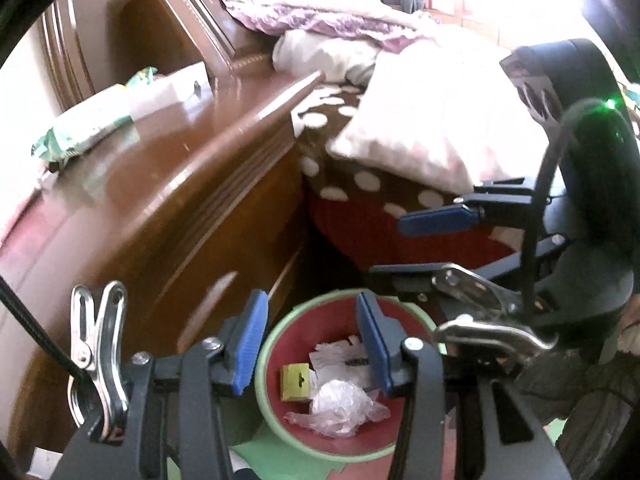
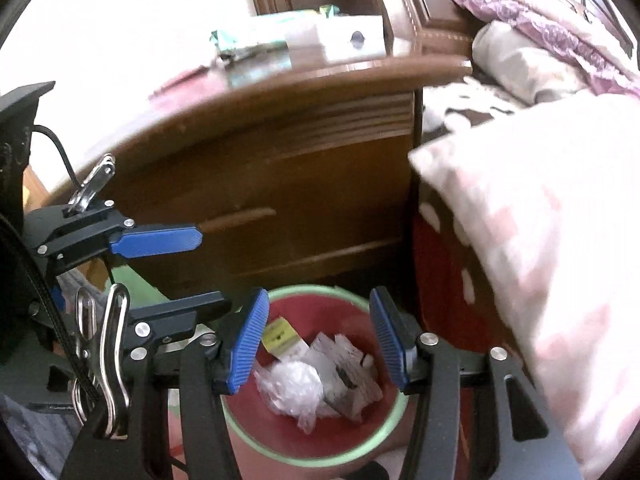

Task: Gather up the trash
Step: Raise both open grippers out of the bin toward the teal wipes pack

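Two wrist views, both blurred. Far left on the wooden nightstand: a green-and-white packet beside a white box. Lower centre: left gripper with jaws apart, nothing between the blue pads, above the red bin with its green rim. Inside the bin: yellow card, crumpled clear plastic, white paper scraps. Right gripper likewise parted and empty over the same bin. Far right: pink-patterned blanket over the bed's edge.
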Action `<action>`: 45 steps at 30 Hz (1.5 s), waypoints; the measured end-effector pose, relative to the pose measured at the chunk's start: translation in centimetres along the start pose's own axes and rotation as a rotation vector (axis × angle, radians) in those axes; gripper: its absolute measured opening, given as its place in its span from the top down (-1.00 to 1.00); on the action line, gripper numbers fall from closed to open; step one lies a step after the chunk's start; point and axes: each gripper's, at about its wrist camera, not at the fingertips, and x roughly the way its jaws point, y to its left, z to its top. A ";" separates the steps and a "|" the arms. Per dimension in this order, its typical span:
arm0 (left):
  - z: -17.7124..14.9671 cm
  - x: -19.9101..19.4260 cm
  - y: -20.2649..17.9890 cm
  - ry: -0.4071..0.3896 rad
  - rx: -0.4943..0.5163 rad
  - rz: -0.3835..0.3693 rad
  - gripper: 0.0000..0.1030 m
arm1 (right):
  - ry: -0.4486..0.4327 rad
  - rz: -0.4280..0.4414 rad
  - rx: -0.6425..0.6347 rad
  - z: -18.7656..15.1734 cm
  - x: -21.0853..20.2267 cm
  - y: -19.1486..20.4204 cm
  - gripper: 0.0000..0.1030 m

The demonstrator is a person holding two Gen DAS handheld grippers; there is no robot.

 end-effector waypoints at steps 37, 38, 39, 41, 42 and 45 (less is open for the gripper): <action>4.8 -9.1 5.5 -0.289 -0.128 0.067 0.01 | -0.328 0.073 -0.041 6.5 -6.7 3.3 -0.06; 4.8 -9.2 5.8 -0.293 -0.135 0.072 0.01 | -0.330 0.075 -0.043 6.8 -6.7 3.5 -0.06; 4.9 -9.4 6.0 -0.296 -0.141 0.077 0.01 | -0.332 0.076 -0.044 7.0 -6.7 3.6 -0.06; 5.0 -9.6 6.6 -0.302 -0.151 0.082 0.01 | -0.332 0.078 -0.046 7.5 -6.5 4.0 -0.06; 5.0 -9.8 6.8 -0.304 -0.157 0.083 0.01 | -0.332 0.079 -0.049 7.8 -6.4 4.2 -0.06; 5.0 -10.1 7.5 -0.312 -0.169 0.083 0.00 | -0.338 0.078 -0.056 8.7 -6.2 4.7 -0.06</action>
